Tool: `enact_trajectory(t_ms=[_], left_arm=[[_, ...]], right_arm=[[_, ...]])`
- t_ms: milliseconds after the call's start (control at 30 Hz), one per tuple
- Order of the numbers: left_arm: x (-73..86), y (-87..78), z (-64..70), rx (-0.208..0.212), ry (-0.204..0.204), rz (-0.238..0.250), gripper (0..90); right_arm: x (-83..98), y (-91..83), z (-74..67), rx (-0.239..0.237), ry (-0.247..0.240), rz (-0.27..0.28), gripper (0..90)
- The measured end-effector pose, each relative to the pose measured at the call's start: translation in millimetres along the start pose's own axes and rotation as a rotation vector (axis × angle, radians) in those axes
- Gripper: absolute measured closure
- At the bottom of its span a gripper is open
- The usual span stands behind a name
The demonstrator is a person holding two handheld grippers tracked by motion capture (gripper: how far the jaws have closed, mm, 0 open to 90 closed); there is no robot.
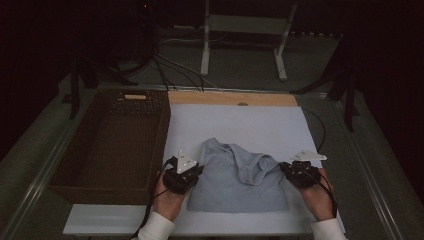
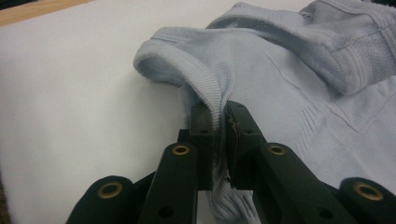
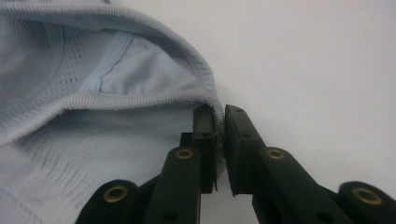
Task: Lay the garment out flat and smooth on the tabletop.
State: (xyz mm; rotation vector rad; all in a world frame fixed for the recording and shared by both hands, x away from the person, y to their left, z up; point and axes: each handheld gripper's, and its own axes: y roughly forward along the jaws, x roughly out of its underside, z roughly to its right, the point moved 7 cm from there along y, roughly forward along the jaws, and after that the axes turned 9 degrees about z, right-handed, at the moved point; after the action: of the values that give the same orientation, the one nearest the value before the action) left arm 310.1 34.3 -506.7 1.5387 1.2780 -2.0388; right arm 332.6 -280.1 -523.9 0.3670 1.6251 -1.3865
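Both claws are clamped on the pale blue shirt: left claw, right claw; next, I'd say, lift together and fold

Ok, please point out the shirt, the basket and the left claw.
shirt (image 1: 235, 185), high view, on its flat body.
basket (image 1: 159, 145), high view, on its right wall.
left claw (image 2: 219, 122), left gripper view, between the tips pinching the ribbed hem.

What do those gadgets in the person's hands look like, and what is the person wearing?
Each hand grips a black tool: the left gripper and right gripper both carry a pale grey three-cornered plate on top and trail a black cable. Close up, the jaws are flat black bars with brass-coloured rivets. The sleeves are white.
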Motion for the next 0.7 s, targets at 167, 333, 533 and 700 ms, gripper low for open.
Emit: enact_trajectory(t_ms=[167,333,533,700], left_arm=[[-0.1,-0.1,-0.4,-0.001,-0.002,0.002,83.0],[-0.4,-0.7,-0.2,0.000,-0.001,0.003,82.9],[-1.4,-0.7,1.0,0.004,-0.002,0.006,82.8],[-2.3,-1.3,1.6,0.006,-0.001,0.010,82.8]], right_arm=[[-8.0,-8.2,-11.9,-0.052,-0.041,0.072,57.9],[-14.6,-16.5,-25.3,-0.069,-0.080,0.116,43.4],[-24.9,-29.4,-41.7,-0.118,-0.095,0.177,39.1],[-28.0,-35.2,-62.0,-0.174,-0.128,0.194,39.0]])
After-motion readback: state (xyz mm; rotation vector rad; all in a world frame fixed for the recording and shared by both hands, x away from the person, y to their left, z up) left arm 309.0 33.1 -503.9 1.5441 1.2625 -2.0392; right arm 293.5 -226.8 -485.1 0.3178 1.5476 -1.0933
